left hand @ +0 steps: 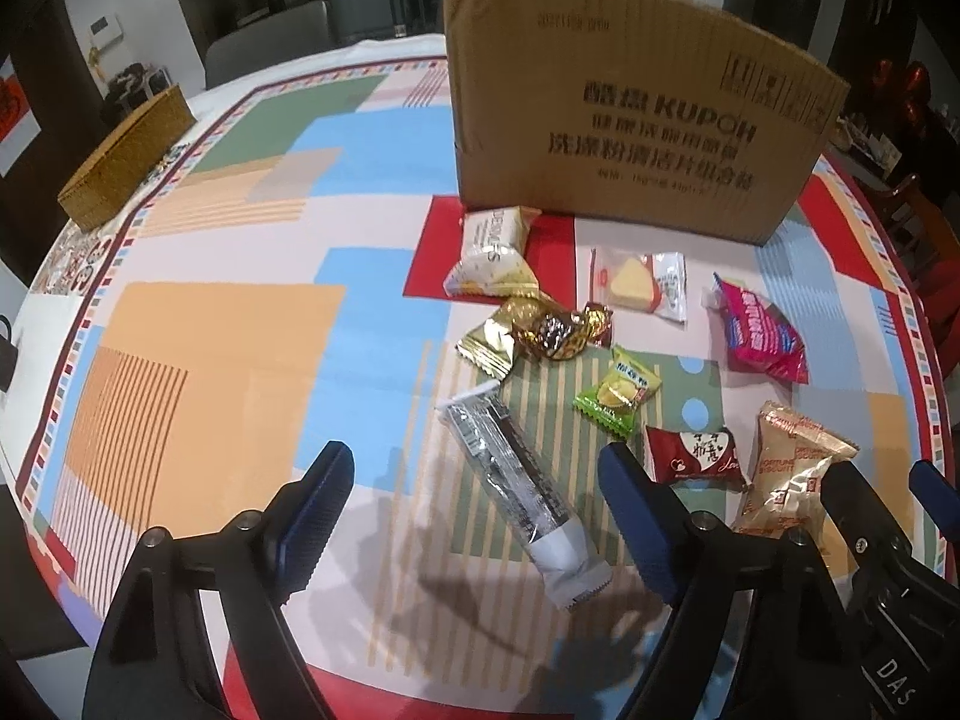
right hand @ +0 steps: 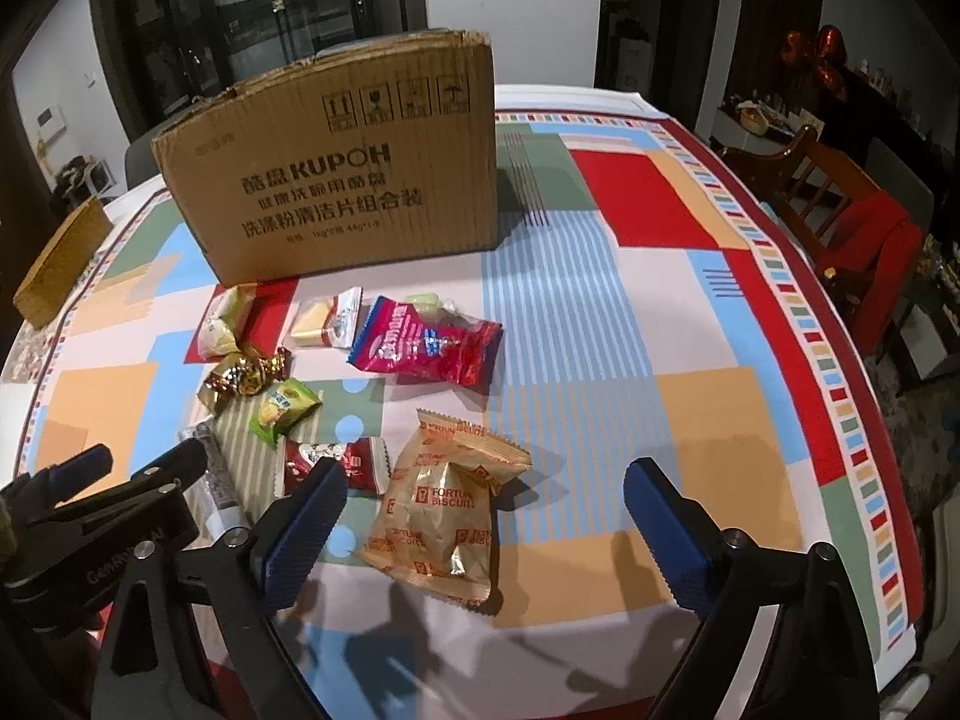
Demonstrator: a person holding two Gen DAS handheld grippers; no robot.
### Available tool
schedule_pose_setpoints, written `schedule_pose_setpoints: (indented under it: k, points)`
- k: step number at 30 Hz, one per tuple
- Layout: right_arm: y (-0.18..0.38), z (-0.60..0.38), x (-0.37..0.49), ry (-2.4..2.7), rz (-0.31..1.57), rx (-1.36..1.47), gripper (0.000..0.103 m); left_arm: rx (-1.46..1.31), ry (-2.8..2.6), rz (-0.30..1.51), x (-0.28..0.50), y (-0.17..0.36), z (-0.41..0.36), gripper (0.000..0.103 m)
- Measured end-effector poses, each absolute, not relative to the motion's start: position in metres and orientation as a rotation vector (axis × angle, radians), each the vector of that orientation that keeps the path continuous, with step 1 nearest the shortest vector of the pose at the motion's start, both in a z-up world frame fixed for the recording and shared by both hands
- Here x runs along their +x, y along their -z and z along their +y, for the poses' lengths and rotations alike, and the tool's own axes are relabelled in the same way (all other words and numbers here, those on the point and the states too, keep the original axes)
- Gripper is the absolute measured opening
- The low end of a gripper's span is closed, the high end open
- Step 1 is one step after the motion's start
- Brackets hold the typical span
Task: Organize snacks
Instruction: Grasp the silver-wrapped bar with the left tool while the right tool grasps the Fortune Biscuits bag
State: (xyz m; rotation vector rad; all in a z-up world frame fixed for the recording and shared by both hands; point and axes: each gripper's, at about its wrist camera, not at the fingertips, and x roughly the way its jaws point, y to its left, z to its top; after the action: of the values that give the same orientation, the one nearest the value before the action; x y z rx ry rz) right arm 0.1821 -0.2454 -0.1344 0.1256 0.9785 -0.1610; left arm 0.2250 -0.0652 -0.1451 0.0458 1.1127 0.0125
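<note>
Several wrapped snacks lie on the patterned tablecloth (left hand: pixel 210 360) in front of an upright cardboard box (left hand: pixel 630 120) (right hand: pixel 336 168). My left gripper (left hand: pixel 474 462) is open, and a long silver-and-black packet (left hand: pixel 510 468) lies on the cloth between its blue pads, untouched. My right gripper (right hand: pixel 486 474) is open around a gold Fortune Biscuits bag (right hand: pixel 444 510) (left hand: pixel 786 474) without pressing it. A red heart packet (left hand: pixel 696 453), a green packet (left hand: pixel 618 390), gold foil sweets (left hand: pixel 540 330), a pink bag (right hand: pixel 426 342), a clear cake pack (left hand: pixel 642 285) and a white packet (left hand: pixel 492 252) lie further back.
A woven brown box (left hand: pixel 126 156) (right hand: pixel 60 258) sits at the table's far left edge. A wooden chair with a red cushion (right hand: pixel 840 210) stands beyond the right edge. The two grippers hang side by side, close together, near the front of the table.
</note>
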Motion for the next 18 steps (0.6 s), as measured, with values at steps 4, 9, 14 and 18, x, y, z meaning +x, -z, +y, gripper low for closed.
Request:
schedule_pose_setpoints:
  k: [4,9,14,18]
  points:
    - [0.144,-0.244,0.186,0.156,1.012,0.124,0.092,0.048,-0.013,1.136,0.228,0.153,-0.067,0.081]
    - [0.154,-0.244,0.192,0.151,1.048,0.135,0.088,0.043,-0.014,1.167,0.233,0.163,-0.067,0.075]
    - [0.162,-0.244,0.197,0.153,1.076,0.141,0.084,0.047,-0.003,1.177,0.236,0.168,-0.069,0.069]
    - [0.169,-0.243,0.200,0.150,1.101,0.146,0.079,0.054,0.010,1.188,0.237,0.173,-0.072,0.063]
